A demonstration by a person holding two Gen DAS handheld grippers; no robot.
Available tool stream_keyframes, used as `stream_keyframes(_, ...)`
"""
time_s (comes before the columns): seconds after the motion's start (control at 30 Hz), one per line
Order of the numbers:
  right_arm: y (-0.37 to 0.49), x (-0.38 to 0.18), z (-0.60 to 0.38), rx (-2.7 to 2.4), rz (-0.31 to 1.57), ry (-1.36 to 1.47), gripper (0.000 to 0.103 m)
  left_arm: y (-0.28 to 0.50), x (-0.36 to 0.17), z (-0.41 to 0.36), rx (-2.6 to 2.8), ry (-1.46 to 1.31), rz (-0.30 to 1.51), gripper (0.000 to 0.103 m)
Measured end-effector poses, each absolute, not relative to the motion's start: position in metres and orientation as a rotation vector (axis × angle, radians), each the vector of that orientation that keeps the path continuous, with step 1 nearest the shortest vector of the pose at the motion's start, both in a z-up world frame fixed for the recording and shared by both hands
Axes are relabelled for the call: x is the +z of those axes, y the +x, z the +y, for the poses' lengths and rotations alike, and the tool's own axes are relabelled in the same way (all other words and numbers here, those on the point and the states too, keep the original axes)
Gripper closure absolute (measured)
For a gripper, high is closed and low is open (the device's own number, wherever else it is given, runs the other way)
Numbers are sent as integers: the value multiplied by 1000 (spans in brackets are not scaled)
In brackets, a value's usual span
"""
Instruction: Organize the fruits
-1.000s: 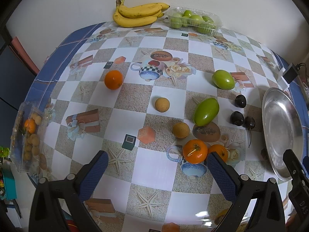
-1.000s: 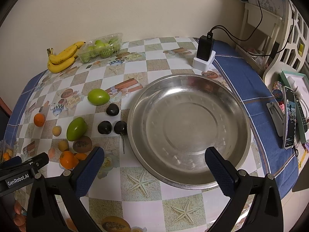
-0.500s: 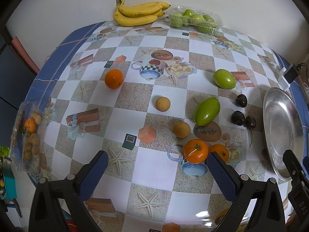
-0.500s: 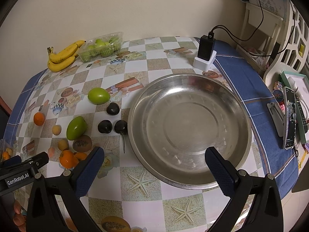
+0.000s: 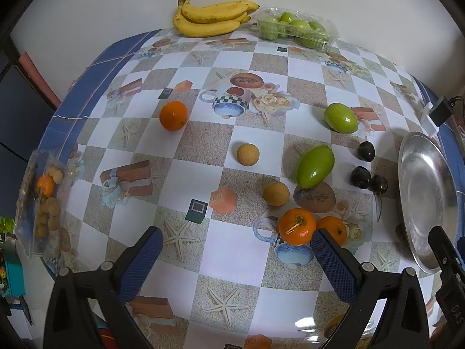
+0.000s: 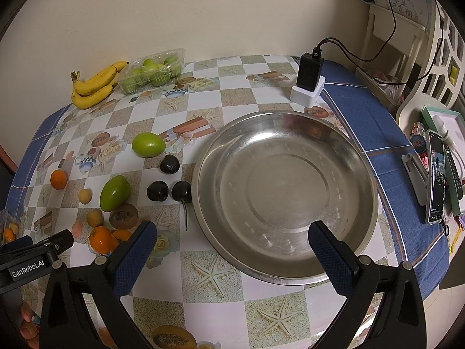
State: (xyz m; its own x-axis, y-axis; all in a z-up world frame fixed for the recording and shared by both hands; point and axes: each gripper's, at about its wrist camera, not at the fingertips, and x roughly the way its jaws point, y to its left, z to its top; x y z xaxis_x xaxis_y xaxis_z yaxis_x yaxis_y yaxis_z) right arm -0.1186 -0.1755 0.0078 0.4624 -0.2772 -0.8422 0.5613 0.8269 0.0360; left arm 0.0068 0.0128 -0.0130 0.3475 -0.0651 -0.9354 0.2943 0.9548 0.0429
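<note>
Almost nothing has moved since the earlier frames; my left view has drifted a touch, so the fruits sit slightly lower, while the right view is unchanged. Going left to right: a clear box of small fruit (image 5: pixel 43 200) hangs at the table's left edge; a lone orange (image 5: pixel 173 115) sits well apart from the rest; two small tan round fruits (image 5: pixel 247 154) lie mid-table; a stemmed mandarin (image 5: pixel 297 226) touches a second one (image 5: pixel 332 230) just ahead of my left gripper (image 5: pixel 235 257), whose jaws stand wide apart and empty; beyond them lie two glossy green mangoes (image 5: pixel 314 166), then three dark cherries (image 5: pixel 360 176) just beside the steel basin (image 6: pixel 284 197), which is bare. My right gripper (image 6: pixel 231 247) hovers over the basin's near rim, jaws spread, holding nothing. Bananas (image 5: pixel 213 17) and a tray of green fruit (image 5: pixel 296 29) rest against the wall.

I judge the nearer mandarin the likely first pick; it looks light, with a soft, dimpled, matte orange peel, a green calyx and a pale stem. It should grip well but bruise if squeezed, so I would close gently across its widest middle, clear of its neighbour.
</note>
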Motion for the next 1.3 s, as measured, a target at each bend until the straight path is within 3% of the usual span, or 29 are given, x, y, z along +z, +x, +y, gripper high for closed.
stream_keyframes(0.6, -110, 3, -174, -496, 986, 352, 0, 19, -22, 24, -204, 133, 1265, 0)
stream_keyframes(1.3, -63, -7, -139, -319, 1018, 295, 0, 48, -19, 50, -167, -43, 1184, 0)
